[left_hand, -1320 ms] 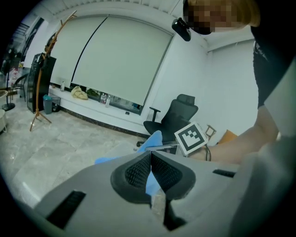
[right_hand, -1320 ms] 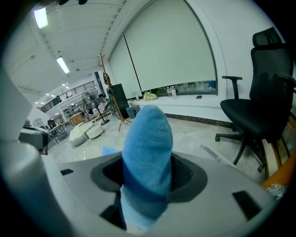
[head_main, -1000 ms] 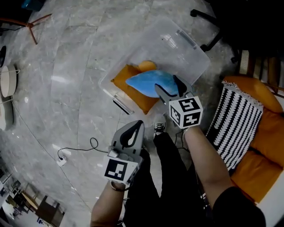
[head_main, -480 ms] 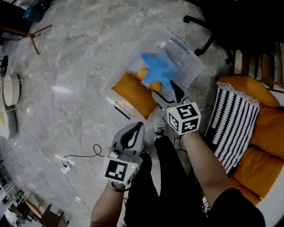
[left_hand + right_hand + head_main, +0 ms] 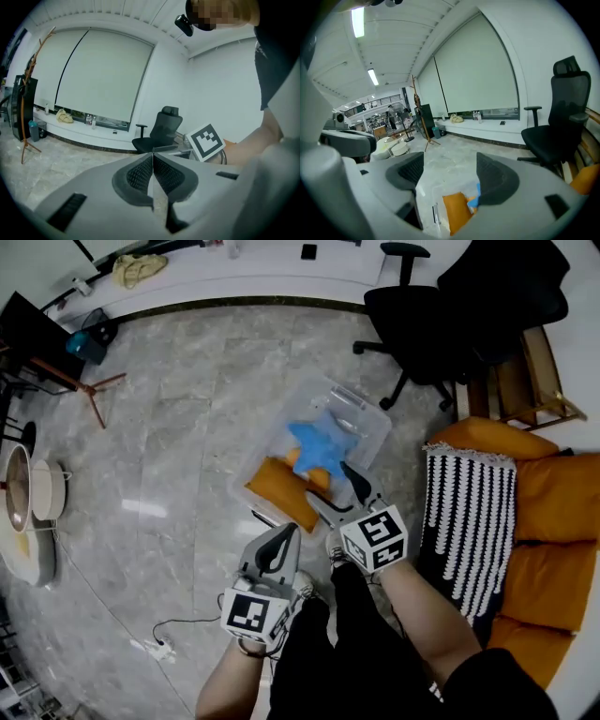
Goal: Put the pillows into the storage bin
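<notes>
A clear plastic storage bin (image 5: pixel 371 420) stands on the marble floor with a blue pillow (image 5: pixel 322 445) lying on top of orange pillows (image 5: pixel 279 490) inside it. My right gripper (image 5: pixel 339 491) hangs open and empty above the bin's near edge; in the right gripper view an orange pillow (image 5: pixel 455 212) and a bit of the blue pillow (image 5: pixel 476 196) show low between its jaws. My left gripper (image 5: pixel 279 544) is shut on nothing, held to the left of the right one, nearer my body. On the sofa at right lie a black-and-white patterned pillow (image 5: pixel 465 521) and orange cushions (image 5: pixel 536 568).
A black office chair (image 5: pixel 424 310) stands beyond the bin, a wooden rack (image 5: pixel 527 381) to its right. White round stools (image 5: pixel 37 498) are at the left, with a coat stand's red legs (image 5: pixel 94 399) farther back. A cable with a plug (image 5: pixel 164 643) lies on the floor near my legs.
The blue pillow left the right gripper and now lies in the bin. Both grippers rose away from the floor, and the view pulled back to show more of the room.
</notes>
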Demonstrator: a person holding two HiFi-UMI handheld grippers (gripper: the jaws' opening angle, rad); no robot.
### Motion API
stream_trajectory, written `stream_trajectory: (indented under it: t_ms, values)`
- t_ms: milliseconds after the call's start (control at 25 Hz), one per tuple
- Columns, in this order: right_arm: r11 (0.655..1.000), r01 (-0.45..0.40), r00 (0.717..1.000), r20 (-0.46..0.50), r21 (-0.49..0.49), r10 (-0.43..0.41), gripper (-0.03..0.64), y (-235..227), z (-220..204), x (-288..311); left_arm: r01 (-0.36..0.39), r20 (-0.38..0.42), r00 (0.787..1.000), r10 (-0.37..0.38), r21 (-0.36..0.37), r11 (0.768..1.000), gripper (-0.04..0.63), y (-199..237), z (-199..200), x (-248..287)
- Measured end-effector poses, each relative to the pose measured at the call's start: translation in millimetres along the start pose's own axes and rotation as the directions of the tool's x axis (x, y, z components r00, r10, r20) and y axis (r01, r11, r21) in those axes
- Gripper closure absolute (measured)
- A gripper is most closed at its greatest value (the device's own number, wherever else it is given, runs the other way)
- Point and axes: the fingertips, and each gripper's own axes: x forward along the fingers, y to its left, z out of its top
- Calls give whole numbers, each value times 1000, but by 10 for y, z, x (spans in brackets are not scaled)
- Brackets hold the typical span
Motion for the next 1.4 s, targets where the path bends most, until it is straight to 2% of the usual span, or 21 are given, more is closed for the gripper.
stream_trajectory:
  t_ms: [200,360,600,680,720,840,960,1040,1120,1240,1400]
  values:
    - [997,77,987,139,-5,-76,258,264,692,-713,37,88,995,-41,48,998,589,-233,612,-413]
    - [990,137,963,240,-40,-124,265,517,1109,-1282,96,160,981,-114,117,989,588,-485,1071,-720]
    - [956,288,905,342,-53,-253,379,573,1359,-2319,235,196,942,-272,194,952,588,-1104,1428,-815]
    - [934,355,876,363,-35,-319,447,513,1324,-2712,301,188,921,-342,217,929,588,-1418,1458,-796]
    - [918,396,854,375,-21,-360,474,483,1292,-2918,333,182,908,-377,230,914,588,-1575,1458,-800]
    - [862,505,782,402,39,-476,614,400,1130,-3539,411,157,876,-457,254,876,588,-2029,1396,-844]
    - [813,576,725,406,88,-557,614,260,958,-4091,484,91,848,-523,269,832,588,-2507,1305,-791]
    - [787,607,695,403,115,-595,614,159,831,-4448,527,71,821,-566,285,801,588,-2861,1213,-746]
    - [770,624,678,397,136,-619,614,145,661,-4813,554,72,800,-595,292,780,588,-3224,1094,-791]
    - [751,645,666,379,141,-642,615,281,287,-5379,583,55,779,-625,303,754,588,-3788,826,-1001]
    - [743,653,671,345,146,-657,615,414,-234,-6060,591,-29,793,-609,280,757,588,-4447,449,-1306]
